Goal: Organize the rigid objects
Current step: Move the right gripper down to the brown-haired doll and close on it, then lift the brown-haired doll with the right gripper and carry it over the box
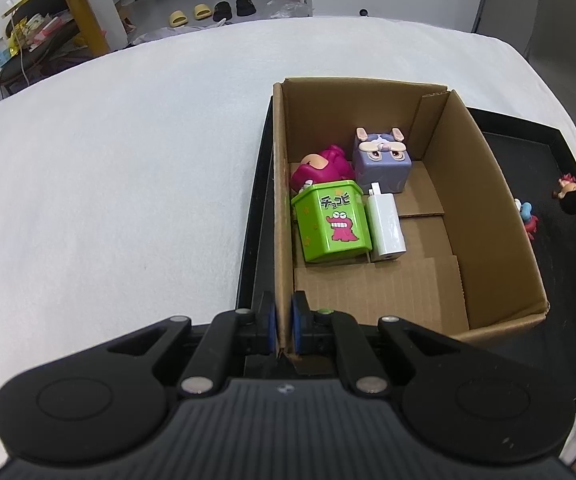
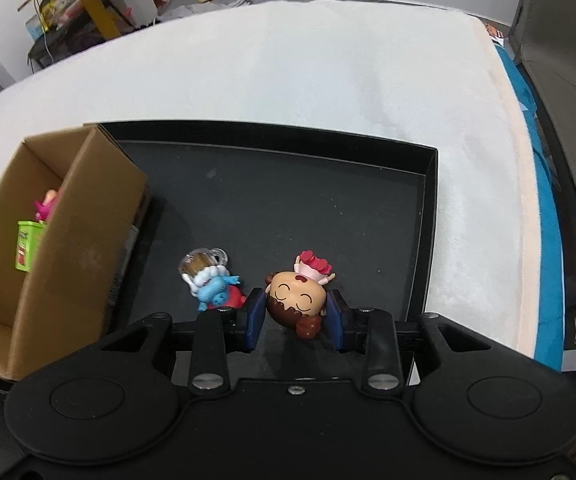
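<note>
Gripping the doll in the right gripper, low over the black tray. Pinching the cardboard box wall with the closed left gripper. Already holding four things inside; still waiting beside: the blue figure.

Counting what sits on the white table

One cardboard box holds four things: one green tin, one white charger, one purple cube-shaped toy and one pink figure. One black tray carries two loose figurines: one blue and red figure and one brown-haired doll. That makes six small objects in all, four boxed and two outside it. Two grippers are about, left and right
</note>
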{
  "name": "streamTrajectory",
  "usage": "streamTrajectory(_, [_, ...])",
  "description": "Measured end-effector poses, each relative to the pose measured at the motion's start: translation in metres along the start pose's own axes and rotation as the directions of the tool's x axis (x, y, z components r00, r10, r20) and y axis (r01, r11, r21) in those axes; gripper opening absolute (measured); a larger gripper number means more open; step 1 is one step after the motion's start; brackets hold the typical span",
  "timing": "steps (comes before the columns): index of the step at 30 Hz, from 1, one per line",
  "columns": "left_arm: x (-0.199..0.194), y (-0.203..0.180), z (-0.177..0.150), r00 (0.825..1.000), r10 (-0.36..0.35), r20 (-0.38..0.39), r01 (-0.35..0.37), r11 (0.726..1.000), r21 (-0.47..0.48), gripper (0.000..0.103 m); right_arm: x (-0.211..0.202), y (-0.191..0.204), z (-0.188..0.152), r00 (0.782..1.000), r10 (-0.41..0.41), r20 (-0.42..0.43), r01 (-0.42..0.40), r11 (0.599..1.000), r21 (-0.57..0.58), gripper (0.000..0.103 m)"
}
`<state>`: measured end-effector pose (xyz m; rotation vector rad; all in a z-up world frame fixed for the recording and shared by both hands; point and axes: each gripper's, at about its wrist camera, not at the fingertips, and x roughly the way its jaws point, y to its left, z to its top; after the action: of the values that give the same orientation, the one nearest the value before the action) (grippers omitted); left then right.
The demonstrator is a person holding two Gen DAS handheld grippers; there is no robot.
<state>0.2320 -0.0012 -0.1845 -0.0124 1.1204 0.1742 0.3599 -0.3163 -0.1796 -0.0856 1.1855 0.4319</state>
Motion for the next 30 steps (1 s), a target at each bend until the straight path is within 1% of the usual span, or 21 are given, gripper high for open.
streamTrajectory(5, [0.0,0.001,-0.001,1.0,-0.003,-0.001,0.003,1.0,0.004,0.008,-0.013,0.001,-0.001,0.999,0.038,0.034,-0.04,0.998,0.045,0.032])
streamTrajectory(11, [0.0,0.0,-0.001,1.0,0.001,-0.001,-0.001,1.0,0.013,0.008,-0.03,0.013,0.004,0.993,0.079,0.091,-0.083,0.996,0.041,0.032])
streamTrajectory(17, [0.0,-0.001,0.0,1.0,0.001,-0.006,-0.001,1.0,0.023,0.008,-0.054,0.032,0.008,0.979,0.124,0.164,-0.127,0.992,0.01,0.033])
streamTrajectory(21, [0.0,-0.001,0.0,1.0,-0.002,-0.002,0.002,1.0,0.022,0.008,-0.066,0.046,0.012,0.968,0.156,0.196,-0.156,0.988,-0.018,0.033])
streamTrajectory(26, [-0.001,0.0,0.0,1.0,-0.006,-0.003,0.006,1.0,0.025,0.008,-0.077,0.062,0.02,0.96,0.16,0.228,-0.148,0.986,-0.071,0.033])
streamTrajectory(30, [0.0,0.001,0.0,1.0,-0.011,-0.006,0.012,1.0,0.026,0.008,-0.077,0.072,0.026,0.961,0.166,0.224,-0.15,0.985,-0.085,0.033])
